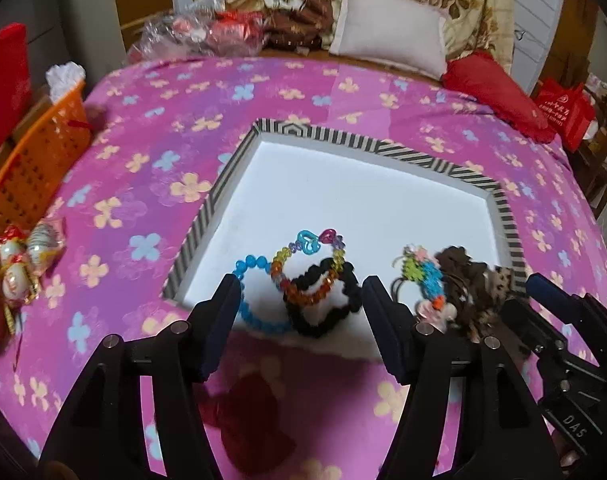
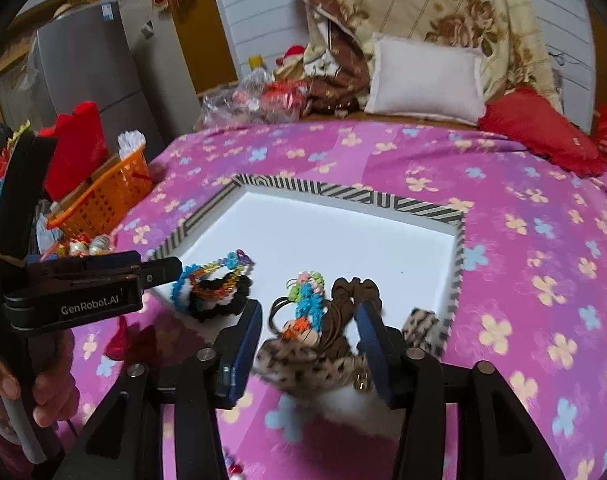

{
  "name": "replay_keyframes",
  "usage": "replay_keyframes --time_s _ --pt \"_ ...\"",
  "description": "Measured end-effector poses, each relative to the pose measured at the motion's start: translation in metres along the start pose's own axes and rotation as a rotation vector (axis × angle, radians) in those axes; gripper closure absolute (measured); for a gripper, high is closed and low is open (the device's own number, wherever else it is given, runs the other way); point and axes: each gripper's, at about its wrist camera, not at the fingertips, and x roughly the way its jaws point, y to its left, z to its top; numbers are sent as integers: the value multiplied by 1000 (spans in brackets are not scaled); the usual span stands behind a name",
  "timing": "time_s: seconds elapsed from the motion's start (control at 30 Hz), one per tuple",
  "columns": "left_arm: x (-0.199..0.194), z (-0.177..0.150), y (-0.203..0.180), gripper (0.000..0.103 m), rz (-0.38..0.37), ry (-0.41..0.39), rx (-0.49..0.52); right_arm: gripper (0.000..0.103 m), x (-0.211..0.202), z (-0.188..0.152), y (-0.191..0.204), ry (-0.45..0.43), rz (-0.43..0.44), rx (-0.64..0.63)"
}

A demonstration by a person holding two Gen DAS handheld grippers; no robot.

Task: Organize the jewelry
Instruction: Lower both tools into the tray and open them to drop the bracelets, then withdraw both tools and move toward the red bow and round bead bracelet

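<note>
Nearest the left wrist view, the left gripper (image 1: pixel 301 300) stands with jaws apart and nothing pressed between them; a black scrunchie (image 1: pixel 323 312), a multicoloured bead bracelet (image 1: pixel 307 268) and a blue bead bracelet (image 1: pixel 251 296) lie inside the near edge of the striped tray (image 1: pixel 383 146), the first two overlapping. In the right wrist view, the right gripper (image 2: pixel 309 334) is likewise spread, straddling a leopard-print scrunchie (image 2: pixel 303 364) at the tray's near edge without visibly pinching it; a brown hair tie (image 2: pixel 353 292) and a small flowered piece (image 2: pixel 307 300) lie just beyond. The step appears to be releasing pieces into the tray. Done well, each gripper would probably lift clear before pulling away, lest a pad snag elastic and drag pieces over the rim. A dark red item (image 1: pixel 255 420) lies outside on the bedspread (image 1: pixel 143 160), seemingly yet to be gathered.
</note>
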Motion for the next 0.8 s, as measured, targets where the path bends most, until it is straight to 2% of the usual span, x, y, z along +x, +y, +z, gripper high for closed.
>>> replay_keyframes --time_s 0.07,0.1,0.27,0.43,0.6,0.7,0.8 --pt "-13 -8 0 40 5 -21 -1 26 -17 -7 4 -28 -9 4" --pt "-21 -13 -1 40 11 -35 0 24 -24 -10 5 -43 -21 0" --pt "-53 -40 -2 40 43 -100 7 24 -51 -27 19 -64 -68 -19" --pt "-77 -68 0 40 88 -149 12 24 -72 -48 26 -79 -53 2" --pt "-96 -90 7 40 85 -164 -20 24 -89 -64 31 -83 -19 21" --pt "-106 -101 10 40 98 -179 -24 23 -100 -73 36 -109 -36 16" --pt "-115 -110 16 40 94 -190 -41 19 -104 -81 40 -98 -21 10"
